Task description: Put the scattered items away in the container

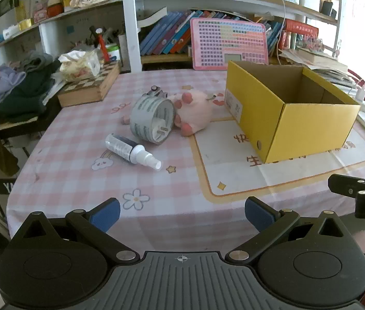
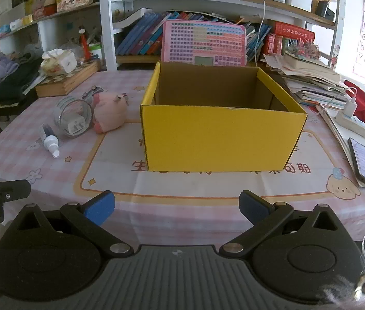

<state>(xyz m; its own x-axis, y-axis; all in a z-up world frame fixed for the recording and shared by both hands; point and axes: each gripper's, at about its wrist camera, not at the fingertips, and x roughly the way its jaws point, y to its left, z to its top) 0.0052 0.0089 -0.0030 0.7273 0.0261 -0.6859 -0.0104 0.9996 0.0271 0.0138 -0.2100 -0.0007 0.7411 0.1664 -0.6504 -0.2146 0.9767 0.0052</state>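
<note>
A yellow cardboard box [image 1: 309, 126] [image 2: 221, 139] stands open-topped on the table, and nothing shows inside it. Left of it lie a pink plush toy [image 1: 195, 111] [image 2: 110, 111], a roll of grey tape [image 1: 151, 118] [image 2: 75, 117] on its side with a white charger plug in its core, a small spray bottle [image 1: 131, 152] [image 2: 49, 139] and a small metal toy car [image 1: 155, 91] [image 2: 92, 91] behind the roll. My left gripper [image 1: 182, 215] hangs open over the near table edge, short of all items. My right gripper [image 2: 177, 206] is open in front of the box, holding nothing.
A wooden chessboard box [image 1: 89, 87] with a tissue pack [image 1: 79, 64] sits at the back left beside piled clothes [image 1: 14, 90]. A pink keyboard toy [image 2: 203, 45] leans behind the box. Books, a power strip [image 2: 355, 121] and a phone [image 2: 363, 160] crowd the right side.
</note>
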